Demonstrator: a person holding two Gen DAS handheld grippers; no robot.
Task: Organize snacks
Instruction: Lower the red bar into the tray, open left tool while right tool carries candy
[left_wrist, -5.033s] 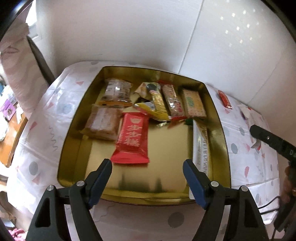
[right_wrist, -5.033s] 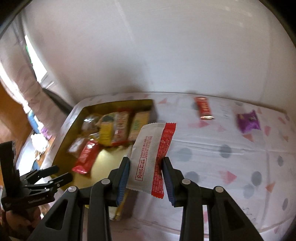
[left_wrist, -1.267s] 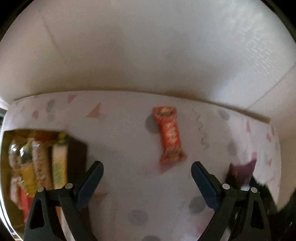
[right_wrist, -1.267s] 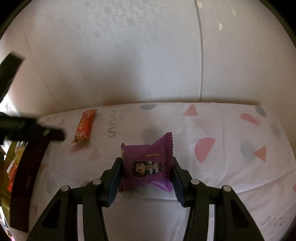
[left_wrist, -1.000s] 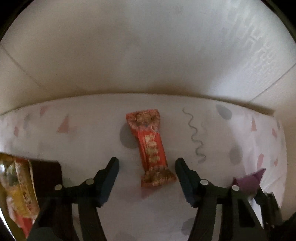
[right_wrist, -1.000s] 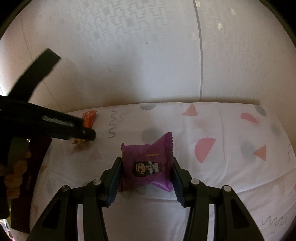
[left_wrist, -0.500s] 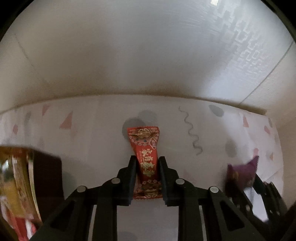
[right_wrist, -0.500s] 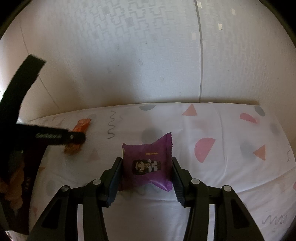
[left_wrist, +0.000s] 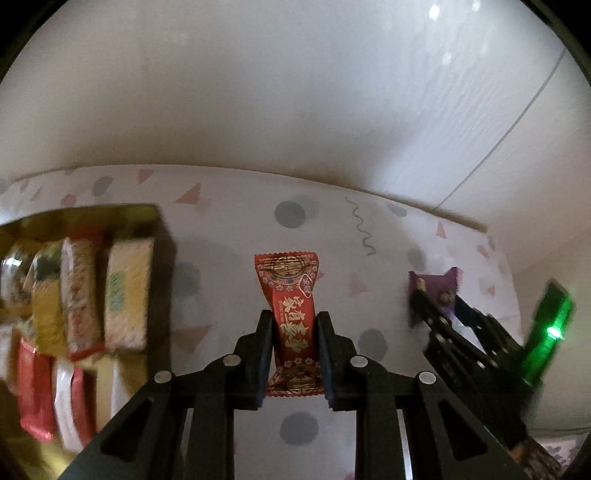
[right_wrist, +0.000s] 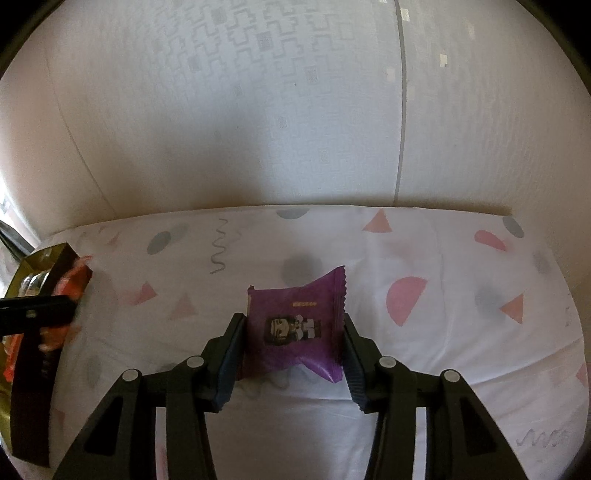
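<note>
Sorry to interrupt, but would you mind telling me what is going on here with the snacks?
A person with a gripper in each hand is sorting snacks into a gold tin that already holds several packets. The left gripper is shut on a red candy bar, beside the tin. The right gripper has a purple snack packet between its fingers on the patterned tablecloth; its jaws have just been closing, and they look pressed against the packet's sides.

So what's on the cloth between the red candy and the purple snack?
Nothing but bare tablecloth, spots and triangles only, between the red candy and the purple snack. The left wrist view shows it.
</note>
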